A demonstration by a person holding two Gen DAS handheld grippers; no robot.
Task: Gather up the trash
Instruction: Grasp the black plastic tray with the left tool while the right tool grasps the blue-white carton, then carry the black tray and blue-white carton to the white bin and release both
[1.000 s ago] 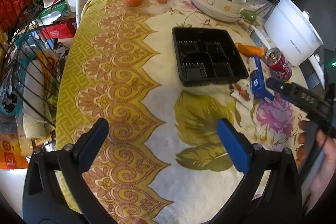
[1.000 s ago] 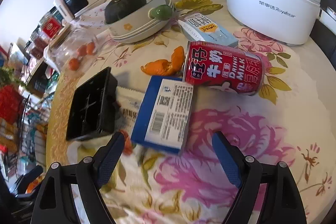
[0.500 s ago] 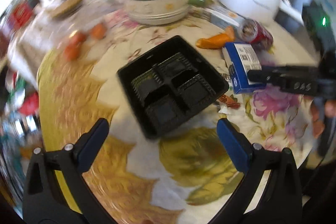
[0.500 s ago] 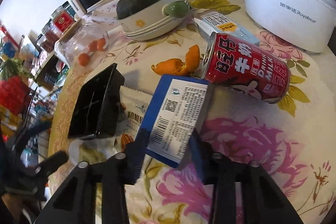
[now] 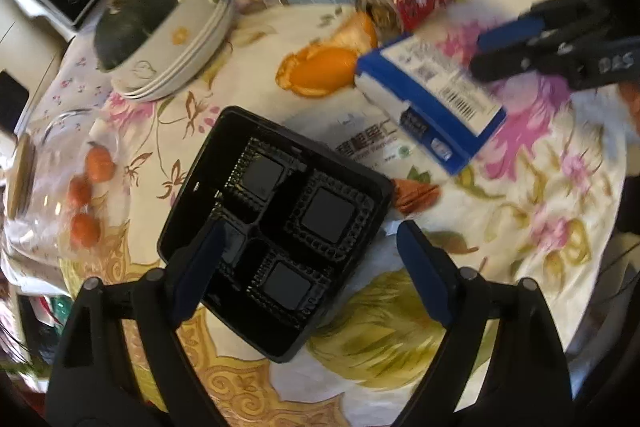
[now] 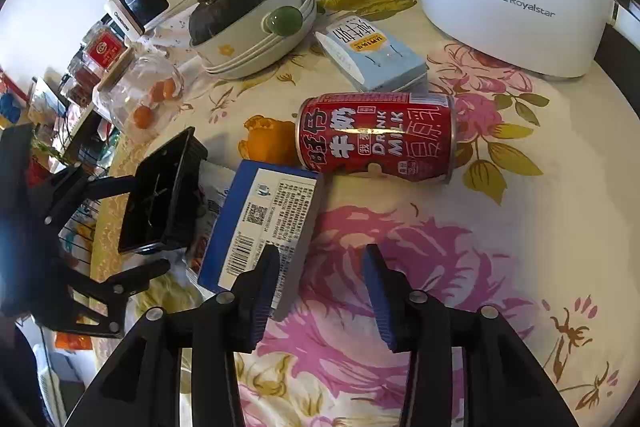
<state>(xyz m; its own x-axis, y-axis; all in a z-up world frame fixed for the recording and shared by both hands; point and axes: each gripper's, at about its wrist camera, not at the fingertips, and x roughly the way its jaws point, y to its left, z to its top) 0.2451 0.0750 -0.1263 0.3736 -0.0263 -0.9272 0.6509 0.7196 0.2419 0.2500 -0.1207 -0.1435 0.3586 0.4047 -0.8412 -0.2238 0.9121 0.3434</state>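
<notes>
black tray: four compartments, bare; glass jar: oranges; bowl: squash

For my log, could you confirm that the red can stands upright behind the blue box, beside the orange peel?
Not quite: the can lies on its side, as the right wrist view shows. It is behind the blue box, beside the orange peel.

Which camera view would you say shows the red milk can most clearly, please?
The right wrist view: the red milk can lies on its side, sharp, with its whole label readable. The left wrist view shows it farther off and blurred, mainly its end and part of its side.
</notes>
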